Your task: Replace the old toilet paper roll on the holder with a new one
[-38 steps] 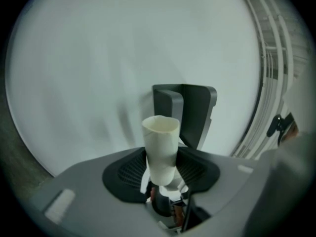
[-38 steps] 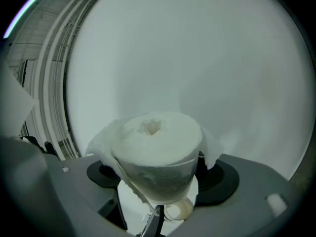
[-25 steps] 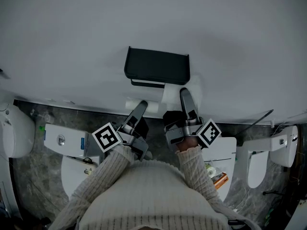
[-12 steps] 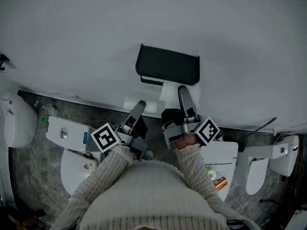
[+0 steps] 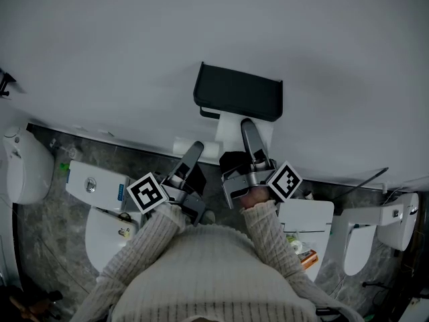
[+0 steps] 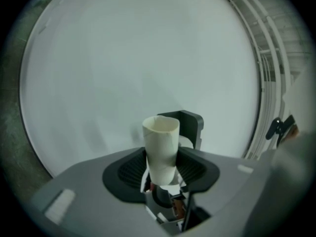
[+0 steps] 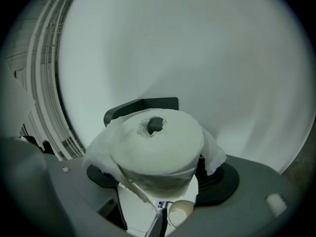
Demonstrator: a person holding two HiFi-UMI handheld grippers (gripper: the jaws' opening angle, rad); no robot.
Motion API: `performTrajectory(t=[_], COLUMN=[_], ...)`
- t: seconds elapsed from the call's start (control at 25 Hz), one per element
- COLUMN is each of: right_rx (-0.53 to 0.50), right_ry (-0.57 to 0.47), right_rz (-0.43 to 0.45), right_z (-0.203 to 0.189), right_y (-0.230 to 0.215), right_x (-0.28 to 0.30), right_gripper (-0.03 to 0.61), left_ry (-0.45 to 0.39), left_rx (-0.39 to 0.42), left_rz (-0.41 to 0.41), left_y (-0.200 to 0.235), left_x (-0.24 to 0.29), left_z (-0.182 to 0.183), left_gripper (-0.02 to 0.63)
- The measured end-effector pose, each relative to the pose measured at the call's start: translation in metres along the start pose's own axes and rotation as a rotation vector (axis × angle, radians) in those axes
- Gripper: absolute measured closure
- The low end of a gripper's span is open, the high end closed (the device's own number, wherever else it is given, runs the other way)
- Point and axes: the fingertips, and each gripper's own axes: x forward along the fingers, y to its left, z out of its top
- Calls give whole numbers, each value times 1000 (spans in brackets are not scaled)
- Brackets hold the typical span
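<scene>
The black toilet paper holder (image 5: pixel 238 99) hangs on the white wall. My left gripper (image 5: pixel 192 154) is shut on an empty cardboard tube (image 5: pixel 182 146), held below and to the left of the holder. In the left gripper view the tube (image 6: pixel 161 149) stands upright between the jaws of the left gripper (image 6: pixel 161 174), with the holder (image 6: pixel 191 126) behind it. My right gripper (image 5: pixel 249 139) is shut on a full white roll (image 5: pixel 230 131) just under the holder. In the right gripper view the roll (image 7: pixel 158 149) fills the right gripper (image 7: pixel 158 184), a loose sheet hanging off it, and the holder (image 7: pixel 140 106) peeks out behind.
A toilet tank (image 5: pixel 94 188) and bowl (image 5: pixel 23 173) stand on the grey marbled floor at left. Another tank (image 5: pixel 307 217) and a toilet (image 5: pixel 395 213) stand at right. White rails (image 6: pixel 269 58) run along the wall's edge.
Both grippers have moved left against the holder. The right gripper with the full roll now sits under the holder's middle. Both grips are unchanged.
</scene>
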Motion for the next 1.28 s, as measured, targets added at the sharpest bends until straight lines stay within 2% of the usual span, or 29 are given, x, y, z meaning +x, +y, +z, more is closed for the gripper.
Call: performTrajectory(t=[0.68,0.96,1.28], right_rx=[36,18,40], right_ry=[30,12,16], right_rz=[6,-42,-58], right_z=[-10,-9,-21], right_y=[1,-6,-8], right_x=[5,0,-15], right_gripper=[163,158,155], left_ry=[-21,-3,11], left_rx=[12,5,-5], left_rz=[19,20,15], left_y=[-2,-1,-5], left_x=[0,-1,-8], left_z=[-1,-3,-7], left_gripper=[436,436,436])
